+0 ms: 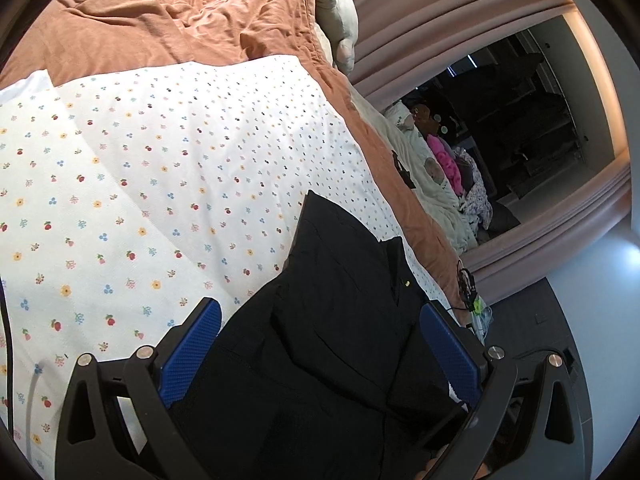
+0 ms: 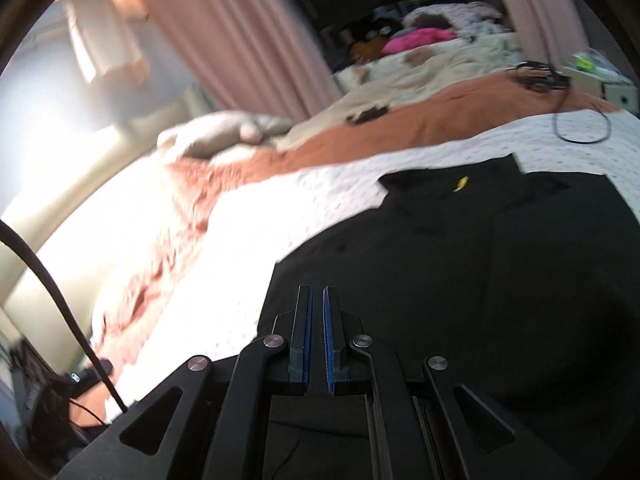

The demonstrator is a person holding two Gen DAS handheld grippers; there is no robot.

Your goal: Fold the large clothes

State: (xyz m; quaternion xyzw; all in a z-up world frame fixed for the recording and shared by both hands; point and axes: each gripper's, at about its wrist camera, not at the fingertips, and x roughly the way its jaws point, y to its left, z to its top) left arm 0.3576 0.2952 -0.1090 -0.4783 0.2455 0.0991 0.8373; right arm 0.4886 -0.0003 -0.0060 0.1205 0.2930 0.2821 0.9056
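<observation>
The left claw (image 1: pixel 320 344) is spread wide over a black garment (image 1: pixel 344 304) lying on a flowered sheet (image 1: pixel 160 184). The right claw (image 2: pixel 317 300) is pressed nearly together above the same garment (image 2: pixel 480 264), pinching nothing visible. Farther off lie an orange blanket (image 1: pixel 168 20) and pink curtains (image 2: pixel 240 40).

Pink curtains (image 1: pixel 420 12) frame a dark window (image 1: pixel 520 120) beside the bed (image 1: pixel 180 28).
</observation>
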